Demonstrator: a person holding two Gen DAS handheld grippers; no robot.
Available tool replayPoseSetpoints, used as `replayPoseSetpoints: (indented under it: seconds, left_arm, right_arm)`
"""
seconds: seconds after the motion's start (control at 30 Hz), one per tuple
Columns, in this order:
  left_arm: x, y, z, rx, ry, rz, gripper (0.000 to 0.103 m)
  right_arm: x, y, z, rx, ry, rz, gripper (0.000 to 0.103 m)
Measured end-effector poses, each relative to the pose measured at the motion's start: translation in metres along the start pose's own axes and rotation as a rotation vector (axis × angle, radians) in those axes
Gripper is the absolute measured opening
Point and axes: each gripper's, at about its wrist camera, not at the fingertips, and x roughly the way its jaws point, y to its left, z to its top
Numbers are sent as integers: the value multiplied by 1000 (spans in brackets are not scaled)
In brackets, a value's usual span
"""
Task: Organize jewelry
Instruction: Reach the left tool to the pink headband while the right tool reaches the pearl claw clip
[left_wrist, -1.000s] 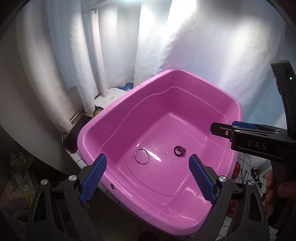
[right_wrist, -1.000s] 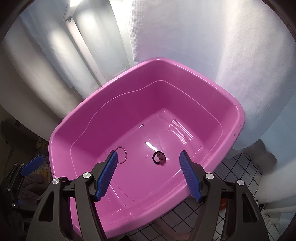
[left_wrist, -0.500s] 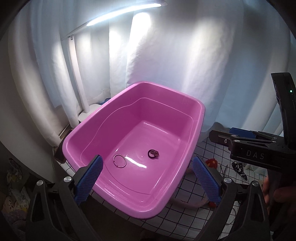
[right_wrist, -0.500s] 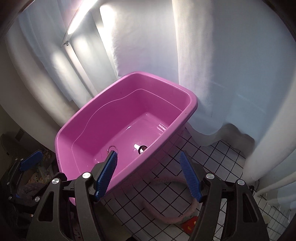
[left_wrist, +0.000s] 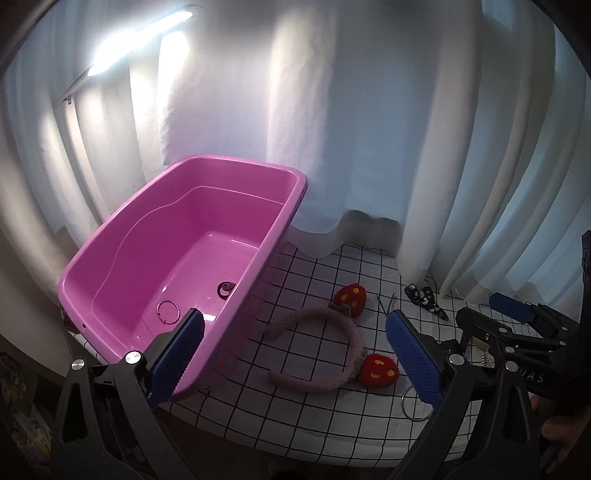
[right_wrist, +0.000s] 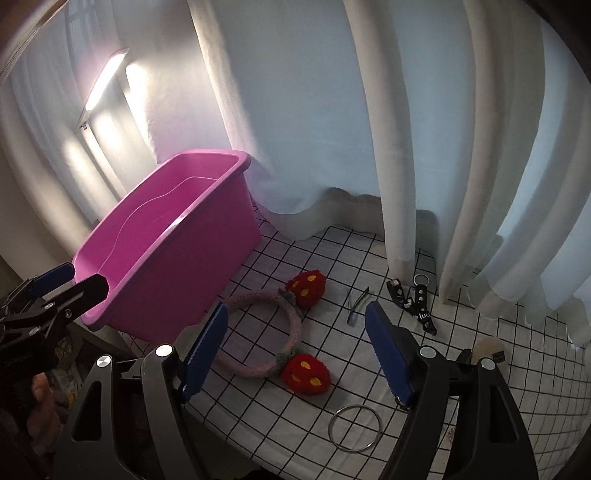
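Pink tub (left_wrist: 110, 254) sits at the left end of a white cloth with a black grid (right_wrist: 498, 398), backed by white curtains (left_wrist: 369, 129). On the tub floor: a thin ring (left_wrist: 168, 312) near the front, and a small dark round piece (left_wrist: 226, 288) close to the right wall; what that piece is cannot be told.

Left gripper (left_wrist: 295, 358) hangs over the tub's near right corner and the cloth beside it. Jaws spread wide, nothing between the blue pads (left_wrist: 177, 360).

Right gripper (right_wrist: 297, 350) points down at the cloth to the right of the tub. Jaws are opening, well parted, gripping nothing; its pads do not press on anything.

Loose on the cloth:
- pink knitted headband (right_wrist: 291, 325) with two red strawberry ends, one far (right_wrist: 306, 282), one near (right_wrist: 306, 373), just right of the tub
- silver bangle (right_wrist: 355, 427) near the front edge
- thin dark hair clip (right_wrist: 357, 304) right of the far strawberry
- black strap with a metal ring (right_wrist: 419, 299) by the curtain hem
- pale round item (right_wrist: 487, 349), partly hidden behind the right jaw
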Motion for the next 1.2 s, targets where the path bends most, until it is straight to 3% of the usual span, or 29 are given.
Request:
replayPoseSetpoints:
  seconds: [0.17, 0.53, 0.8, 1.2]
  left_arm:
    - [13, -34, -19, 48, 21, -45, 97]
    - [55, -85, -74, 128, 121, -96, 97]
    - [81, -100, -104, 145, 182, -89, 97]
    - [125, -69, -111, 104, 194, -21, 97]
  right_arm:
    - [-20, -56, -53, 119, 8, -68, 73]
    - [-59, -133, -146, 301, -4, -237, 73]
    - [-35, -162, -176, 332, 64, -255, 73]
    - [20, -186, -183, 351, 96, -206, 73]
